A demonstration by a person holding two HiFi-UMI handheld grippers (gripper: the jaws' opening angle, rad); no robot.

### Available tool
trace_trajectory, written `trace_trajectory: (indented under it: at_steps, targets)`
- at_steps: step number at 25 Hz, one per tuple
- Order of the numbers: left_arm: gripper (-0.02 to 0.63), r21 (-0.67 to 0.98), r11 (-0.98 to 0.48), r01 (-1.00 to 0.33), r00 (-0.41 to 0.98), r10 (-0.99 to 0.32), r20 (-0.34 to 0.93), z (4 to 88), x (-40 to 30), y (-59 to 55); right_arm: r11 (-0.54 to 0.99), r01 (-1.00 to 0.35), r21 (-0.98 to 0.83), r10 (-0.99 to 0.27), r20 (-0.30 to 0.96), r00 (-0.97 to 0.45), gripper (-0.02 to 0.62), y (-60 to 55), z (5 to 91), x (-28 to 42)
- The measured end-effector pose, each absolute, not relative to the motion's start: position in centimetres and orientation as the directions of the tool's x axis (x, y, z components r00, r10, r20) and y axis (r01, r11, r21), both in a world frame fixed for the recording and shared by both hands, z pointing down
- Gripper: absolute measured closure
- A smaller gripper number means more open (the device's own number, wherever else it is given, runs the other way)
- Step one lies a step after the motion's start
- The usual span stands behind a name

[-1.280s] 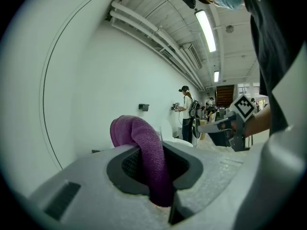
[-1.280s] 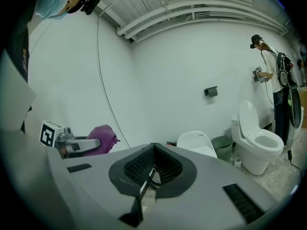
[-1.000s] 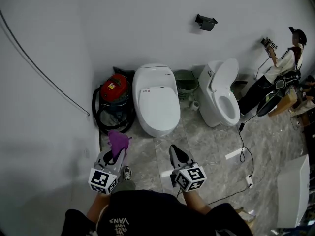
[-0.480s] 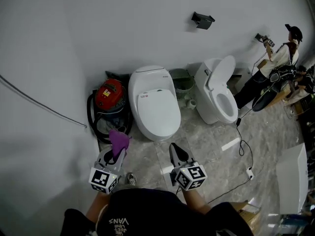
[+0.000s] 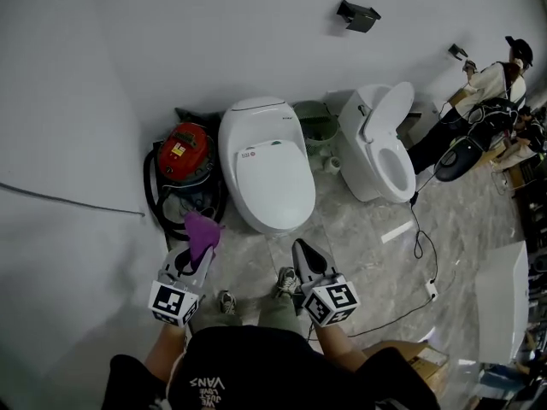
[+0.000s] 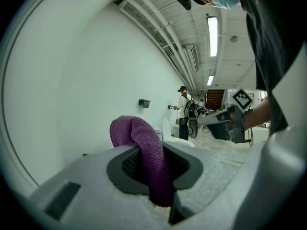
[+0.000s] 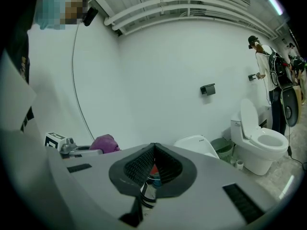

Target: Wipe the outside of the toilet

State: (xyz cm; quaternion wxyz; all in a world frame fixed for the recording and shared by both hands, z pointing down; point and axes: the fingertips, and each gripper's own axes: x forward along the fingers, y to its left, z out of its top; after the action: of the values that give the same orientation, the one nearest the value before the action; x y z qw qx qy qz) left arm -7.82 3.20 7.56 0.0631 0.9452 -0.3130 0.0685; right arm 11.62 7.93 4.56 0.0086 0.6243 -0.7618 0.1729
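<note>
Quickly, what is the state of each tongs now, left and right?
Left tongs: closed on the purple cloth.
Right tongs: closed, empty.

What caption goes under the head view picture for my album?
Left gripper holding a purple cloth, right gripper shut and empty, before a closed white toilet.

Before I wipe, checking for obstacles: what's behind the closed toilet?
The wall. The toilet hides anything low behind it; a green bin shows beside its back.

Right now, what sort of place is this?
Likely a test hall or showroom, not a home bathroom: a closed toilet and an open-lidded toilet stand unpartitioned along a bare wall, a red vacuum beside them.
</note>
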Motion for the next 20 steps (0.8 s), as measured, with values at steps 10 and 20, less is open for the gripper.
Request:
trace_trajectory:
  at_steps: [10,20]
  targets:
    - [0.543,0.099,-0.707,-0.7,0.712,-0.68,0.177,10.9,-5.2,-0.1,0.282,-0.921,-0.27,-0.908,0.236,-0.347,0.595,3.4,5.8,14.2]
    - [0.543,0.138,-0.681,-0.719,0.692,-0.683,0.233,19.3,-2.2,-2.3,0.373,-0.88,-0.292,-0.848,0.276,-0.452,0.595,-0.3,12.9,14.9]
